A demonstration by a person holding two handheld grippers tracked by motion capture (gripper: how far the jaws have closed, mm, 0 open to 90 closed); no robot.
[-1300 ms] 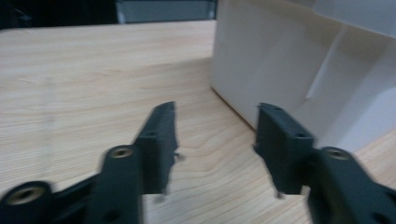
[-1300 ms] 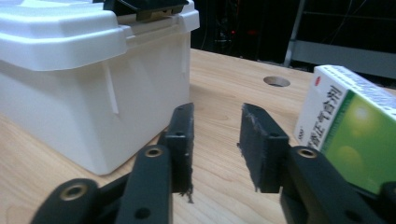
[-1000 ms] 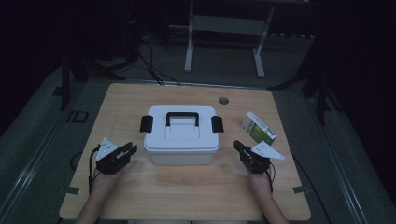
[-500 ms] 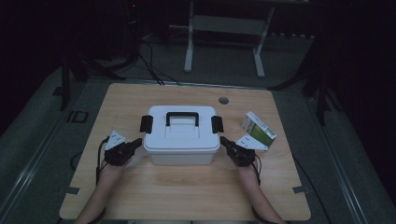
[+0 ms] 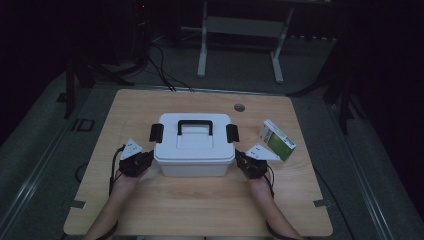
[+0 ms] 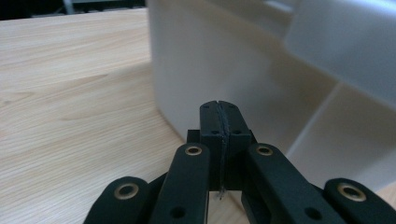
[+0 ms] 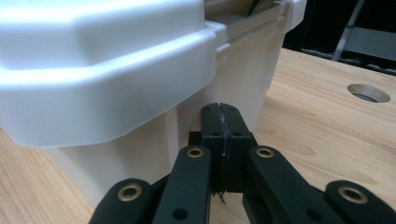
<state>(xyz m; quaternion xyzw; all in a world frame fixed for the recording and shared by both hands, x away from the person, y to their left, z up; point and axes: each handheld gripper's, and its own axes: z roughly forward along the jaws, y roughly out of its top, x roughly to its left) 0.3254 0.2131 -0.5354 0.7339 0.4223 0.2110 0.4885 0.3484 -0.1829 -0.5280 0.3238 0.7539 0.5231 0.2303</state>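
Note:
A white plastic box (image 5: 194,150) with a black carry handle (image 5: 195,125) and two black side latches stands mid-table, lid on. My left gripper (image 5: 148,156) is at the box's near left corner, tips close to the wall. In the left gripper view its jaws (image 6: 218,109) are pressed together with nothing between them, just short of the box's white wall (image 6: 224,60). My right gripper (image 5: 239,159) mirrors it at the near right corner. It is shut and empty (image 7: 221,112), sitting under the lid's overhanging rim (image 7: 107,60).
A green and white carton (image 5: 276,139) lies to the right of the box, behind the right gripper. A round cable hole (image 5: 239,107) is in the wooden table (image 5: 200,200) behind the box. A metal stand and cables sit on the dark floor beyond.
Both hands have moved inward from the table's sides and now sit right beside the box's near corners. The box and carton have not moved.

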